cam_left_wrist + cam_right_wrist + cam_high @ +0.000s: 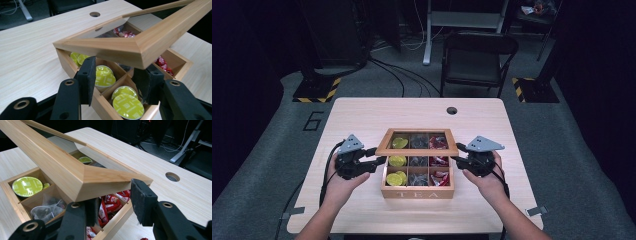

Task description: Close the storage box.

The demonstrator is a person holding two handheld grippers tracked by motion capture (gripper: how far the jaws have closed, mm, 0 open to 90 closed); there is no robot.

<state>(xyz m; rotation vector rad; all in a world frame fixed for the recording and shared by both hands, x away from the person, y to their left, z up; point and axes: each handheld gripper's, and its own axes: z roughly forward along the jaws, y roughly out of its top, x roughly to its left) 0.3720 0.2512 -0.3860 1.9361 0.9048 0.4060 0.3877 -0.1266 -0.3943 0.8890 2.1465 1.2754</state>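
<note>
A wooden tea box (417,192) marked TEA stands at the table's middle. Its glass-paned lid (417,150) is lifted at the front and slopes up from the back edge. My left gripper (379,161) sits at the lid's front left corner (140,56), jaws wide apart beneath it, open (116,75). My right gripper (458,160) is under the front right corner (82,182), also open (115,197). Inside lie yellow capsules (127,106), clear tea bags (46,210) and red packets (110,203).
The light wooden table (362,115) has a round cable hole (452,110) near its far edge. A black folding chair (477,55) stands behind it. Cables and yellow-black striped stand bases (318,92) lie on the grey floor.
</note>
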